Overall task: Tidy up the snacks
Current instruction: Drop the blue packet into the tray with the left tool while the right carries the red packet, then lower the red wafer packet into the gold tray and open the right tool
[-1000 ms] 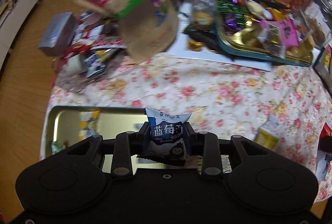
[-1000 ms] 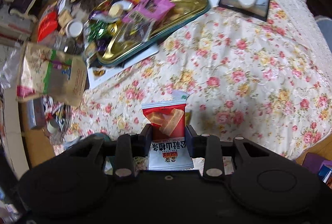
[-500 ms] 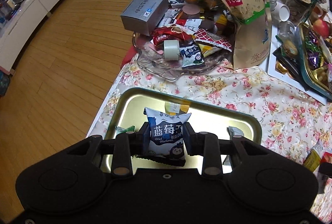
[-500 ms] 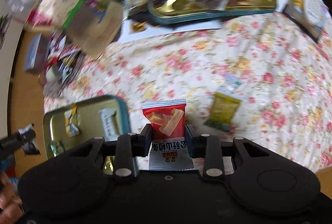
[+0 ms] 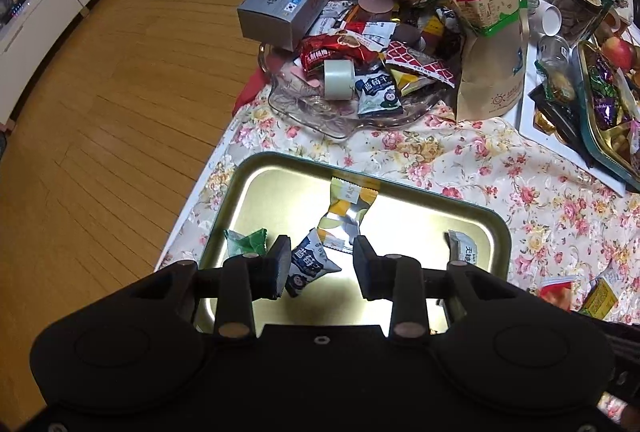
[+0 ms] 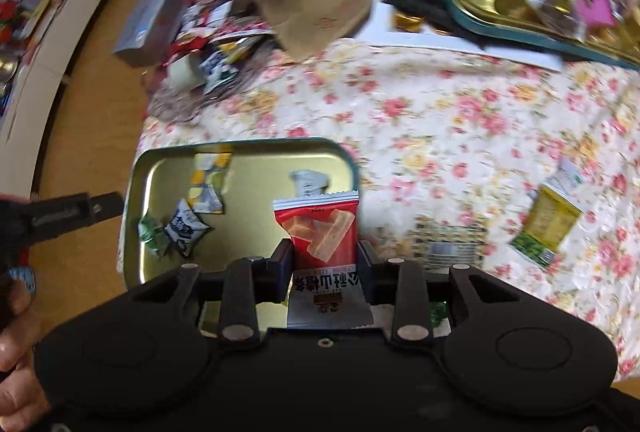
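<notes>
The left gripper (image 5: pixel 322 264) hangs over the gold tray (image 5: pixel 502 232) at the surface's corner, its jaws opening; the blue packet (image 5: pixel 306 266) lies loose on the tray floor, just beside the left finger. A green candy (image 5: pixel 245 242), a yellow wrapper (image 5: pixel 344 206) and a grey sachet (image 5: pixel 462 248) lie there too. The right gripper (image 6: pixel 325 264) pinches a red packet (image 6: pixel 322 228) upright above the tray's right edge.

The tray (image 5: pixel 498 232) looks like glossy gold-toned metal, throwing back bright light. The blueberry packet (image 5: pixel 308 266) and the red packet (image 6: pixel 322 232) are shiny plastic film. The tablecloth (image 5: pixel 460 156) is matt flowered cloth. The left gripper (image 5: pixel 320 260) is matt black plastic. The floor (image 5: pixel 120 80) is smooth, lightly glossy wood.
</notes>
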{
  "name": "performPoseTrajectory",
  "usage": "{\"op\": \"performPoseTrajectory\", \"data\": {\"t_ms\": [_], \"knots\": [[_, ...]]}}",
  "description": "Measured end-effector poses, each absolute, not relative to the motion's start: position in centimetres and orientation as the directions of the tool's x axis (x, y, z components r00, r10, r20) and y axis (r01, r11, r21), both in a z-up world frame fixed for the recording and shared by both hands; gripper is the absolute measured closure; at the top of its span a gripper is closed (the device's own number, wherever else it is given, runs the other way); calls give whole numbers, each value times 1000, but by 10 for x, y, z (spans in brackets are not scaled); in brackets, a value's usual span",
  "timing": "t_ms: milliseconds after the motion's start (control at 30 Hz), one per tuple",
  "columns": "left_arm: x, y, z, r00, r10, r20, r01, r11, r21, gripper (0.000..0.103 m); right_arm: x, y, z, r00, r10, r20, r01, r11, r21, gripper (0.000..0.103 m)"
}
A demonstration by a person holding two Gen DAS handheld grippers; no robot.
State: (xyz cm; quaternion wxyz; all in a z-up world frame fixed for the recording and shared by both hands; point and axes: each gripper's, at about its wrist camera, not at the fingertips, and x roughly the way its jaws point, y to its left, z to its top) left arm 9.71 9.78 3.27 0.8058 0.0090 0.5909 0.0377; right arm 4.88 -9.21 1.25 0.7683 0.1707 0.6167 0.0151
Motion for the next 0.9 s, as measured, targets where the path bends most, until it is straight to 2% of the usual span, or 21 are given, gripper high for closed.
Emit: {"op": "performPoseTrajectory", "data": {"t_ms": [233,433,600,900], "knots": [[102,103,19,191,-14,-982,-85,996,-30,60,46,-56,21,284,221,-933,73,965,251,67],[102,104,21,209,26,-978,-102,995,5,60,43,-44,27,289,261,-921,23,960,279,59],[103,103,19,189,3,-982,-98,995,-15,60,45,-50,23,260,271,-927,53,954,294,59],[103,93,15,171,6,-985,-65,998,-5,60,49,-58,12,211,205,-956,112,966,232,59]]}}
